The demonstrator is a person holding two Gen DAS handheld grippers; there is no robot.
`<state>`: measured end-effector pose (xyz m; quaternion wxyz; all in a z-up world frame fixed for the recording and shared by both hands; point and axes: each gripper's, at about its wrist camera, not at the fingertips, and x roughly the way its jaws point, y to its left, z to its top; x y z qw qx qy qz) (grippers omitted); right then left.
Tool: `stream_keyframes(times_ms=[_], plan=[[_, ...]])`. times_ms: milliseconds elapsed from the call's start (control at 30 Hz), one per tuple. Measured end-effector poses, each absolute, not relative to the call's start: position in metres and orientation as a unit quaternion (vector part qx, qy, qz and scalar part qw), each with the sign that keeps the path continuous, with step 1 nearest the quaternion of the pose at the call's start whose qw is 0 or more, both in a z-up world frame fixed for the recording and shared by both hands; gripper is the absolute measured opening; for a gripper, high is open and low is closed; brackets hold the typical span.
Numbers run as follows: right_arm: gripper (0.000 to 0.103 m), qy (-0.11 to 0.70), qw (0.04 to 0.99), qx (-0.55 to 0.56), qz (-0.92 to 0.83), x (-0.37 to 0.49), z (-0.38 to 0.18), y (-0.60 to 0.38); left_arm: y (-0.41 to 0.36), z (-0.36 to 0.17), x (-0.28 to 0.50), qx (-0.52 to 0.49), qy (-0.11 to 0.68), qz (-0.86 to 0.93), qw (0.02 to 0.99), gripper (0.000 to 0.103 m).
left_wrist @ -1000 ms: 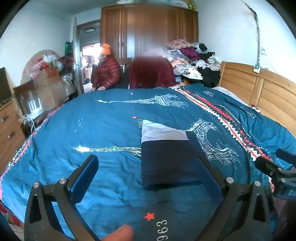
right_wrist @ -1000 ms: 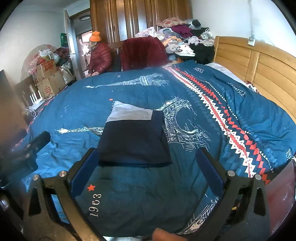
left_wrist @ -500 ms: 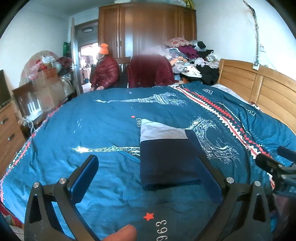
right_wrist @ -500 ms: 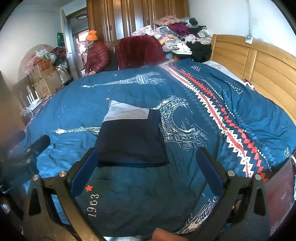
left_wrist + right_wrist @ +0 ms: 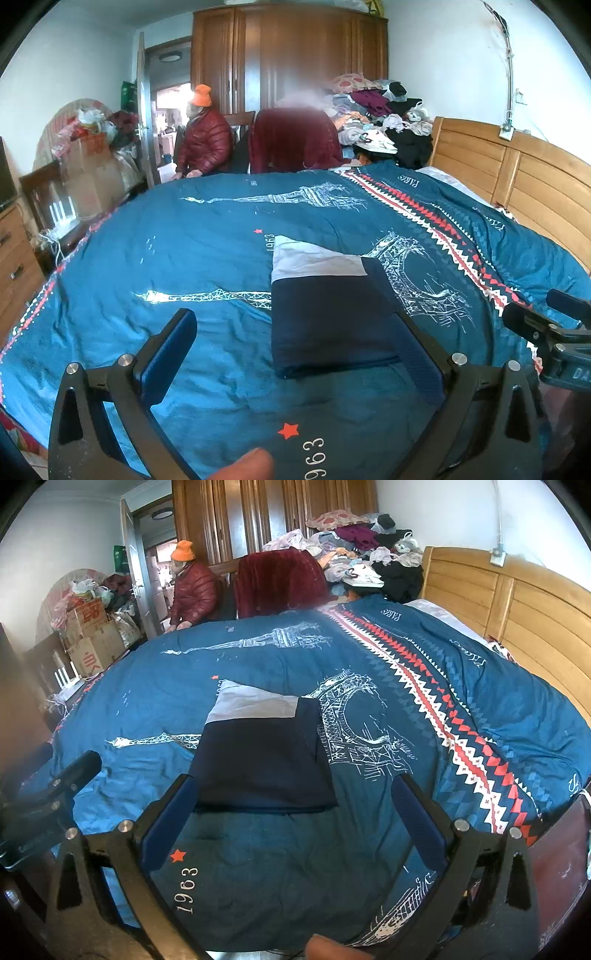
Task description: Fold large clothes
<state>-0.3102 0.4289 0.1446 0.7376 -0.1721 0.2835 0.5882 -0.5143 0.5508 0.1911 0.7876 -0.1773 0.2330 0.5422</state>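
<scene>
I see the folded garment (image 5: 325, 314) lying flat on the blue bedspread (image 5: 207, 258), near the middle of the bed. It is a neat rectangle, dark navy, with a pale grey band (image 5: 314, 258) at the far end. Its near edge is toward me.

My left gripper (image 5: 291, 354) hangs above the bedspread with its jaws spread wide and nothing between them. In the left wrist view its right finger (image 5: 417, 354) overlaps the garment's right edge, but I cannot tell if it touches the cloth. My right gripper (image 5: 291, 812) is also wide apart and empty. In the right wrist view its left finger (image 5: 170, 823) stands at the near left corner of the garment (image 5: 262, 764), and the right finger (image 5: 417, 823) is over bare bedspread (image 5: 369, 849).

Each gripper appears at the edge of the other's view, so they are side by side before the garment.

Behind the bed sits a person in a red jacket (image 5: 205, 144) and orange hat. A pile of clothes (image 5: 376, 118) lies beside the wooden headboard (image 5: 517, 177), and a wardrobe (image 5: 291, 55) stands at the back wall.
</scene>
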Motion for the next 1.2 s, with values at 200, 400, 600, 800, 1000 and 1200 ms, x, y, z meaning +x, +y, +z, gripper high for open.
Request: stream_keyframes(times_ms=[200,400,600,800,1000,1200], plan=[[0.103,0.273,0.742,-0.173,0.587,-0.311,0.146,0.427,0.548,0.192,-0.507,-0.146,0.246,0.564,0.774,0.103],[0.103,0.263,0.747,-0.165,0.588,-0.308,0.151,0.423,0.545,0.195,-0.51,-0.141,0.239,0.576,0.769,0.103],[0.103,0.249,0.751,-0.171,0.587,-0.315,0.159,0.422,0.539,0.199,-0.512,-0.134,0.224,0.577,0.774,0.103],[0.103,0.238,0.756,-0.168,0.586,-0.317,0.165,0.419,0.536,0.204,-0.515,-0.135,0.212,0.576,0.778,0.103],[0.103,0.243,0.766,-0.163,0.573,-0.315,0.166,0.421,0.536,0.2,-0.515,-0.127,0.219,0.578,0.776,0.103],[0.103,0.266,0.75,-0.159,0.584,-0.309,0.163,0.422,0.531,0.201,-0.508,-0.116,0.222,0.573,0.78,0.103]])
